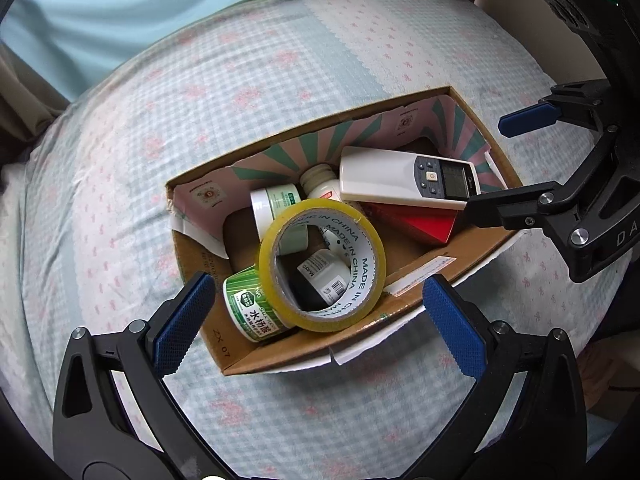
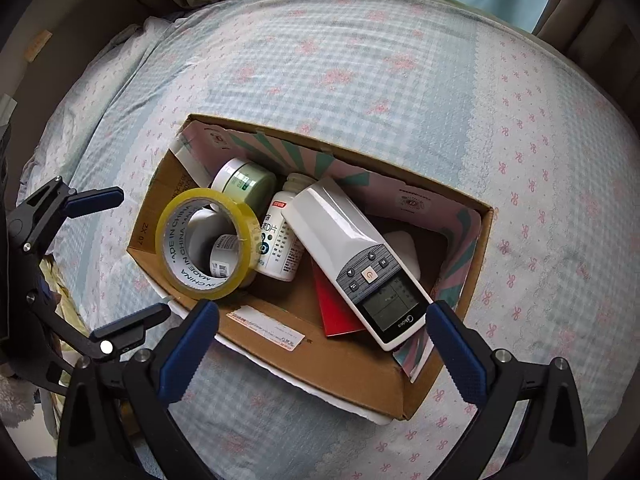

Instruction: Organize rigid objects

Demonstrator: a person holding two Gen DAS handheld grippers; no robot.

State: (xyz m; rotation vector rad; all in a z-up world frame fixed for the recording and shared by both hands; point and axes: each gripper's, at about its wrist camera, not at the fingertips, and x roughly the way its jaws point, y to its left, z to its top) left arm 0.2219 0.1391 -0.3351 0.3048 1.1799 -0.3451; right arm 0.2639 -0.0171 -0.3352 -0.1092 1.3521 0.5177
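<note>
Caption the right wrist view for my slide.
Open right gripper above cardboard box holding white remote control, yellow tape roll.

Below my tools: bed (image 1: pixel 248 80), covered by pale blue checked sheet (image 2: pixel 360 60) with pink flower print; panel with small pink bows along one side. Sheet mildly rumpled, otherwise flat. Directly on it: one open cardboard box (image 1: pixel 420 268), brown outside, pink-and-green striped lining inside, flaps torn at corners. Box sits flat on sheet, near middle of bed. I see nothing else resting straight on sheet.
</note>
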